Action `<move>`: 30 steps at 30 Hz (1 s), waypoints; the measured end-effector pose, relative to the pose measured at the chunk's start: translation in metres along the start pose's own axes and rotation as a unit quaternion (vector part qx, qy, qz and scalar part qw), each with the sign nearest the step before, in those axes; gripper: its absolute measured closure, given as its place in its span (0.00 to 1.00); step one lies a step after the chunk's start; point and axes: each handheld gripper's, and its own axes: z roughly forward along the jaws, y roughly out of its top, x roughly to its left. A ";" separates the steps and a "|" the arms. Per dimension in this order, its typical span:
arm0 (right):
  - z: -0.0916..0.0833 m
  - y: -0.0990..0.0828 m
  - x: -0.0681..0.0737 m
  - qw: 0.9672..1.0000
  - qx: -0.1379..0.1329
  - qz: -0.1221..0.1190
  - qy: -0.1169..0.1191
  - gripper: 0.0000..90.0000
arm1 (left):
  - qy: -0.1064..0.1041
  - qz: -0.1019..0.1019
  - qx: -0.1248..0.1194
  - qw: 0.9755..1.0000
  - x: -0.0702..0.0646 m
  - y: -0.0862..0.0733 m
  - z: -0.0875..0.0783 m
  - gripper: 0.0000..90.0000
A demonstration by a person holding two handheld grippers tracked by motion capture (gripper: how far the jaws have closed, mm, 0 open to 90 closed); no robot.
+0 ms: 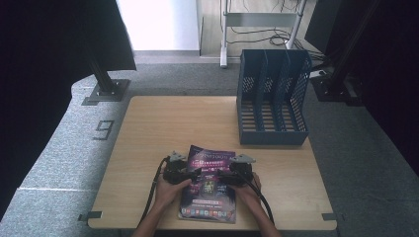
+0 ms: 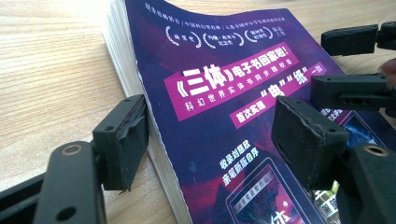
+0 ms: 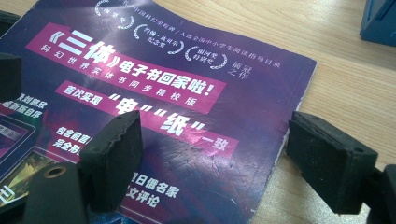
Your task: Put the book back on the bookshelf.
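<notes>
On the table [image 1: 148, 128], open grippers [image 1: 196, 174] straddle book [image 1: 210, 185] edges.

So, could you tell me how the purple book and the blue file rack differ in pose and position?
The purple book lies flat on the table near its front edge; the blue file rack stands upright at the far right corner. The book sits between the open left gripper and right gripper, each straddling one of its edges; the rack stands apart from both. Both rest on the same table.
</notes>
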 end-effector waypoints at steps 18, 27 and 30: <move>0.000 0.000 0.000 1.000 0.000 0.000 0.000 0.20 | -0.003 0.041 0.021 0.999 -0.011 0.003 0.015 0.35; 0.000 0.000 0.000 1.000 0.000 0.000 0.000 0.20 | 0.046 0.085 0.016 0.995 -0.017 0.009 0.020 0.42; 0.000 0.000 0.000 1.000 0.000 0.000 0.000 0.20 | 0.050 0.087 0.012 0.995 -0.017 0.009 0.020 0.44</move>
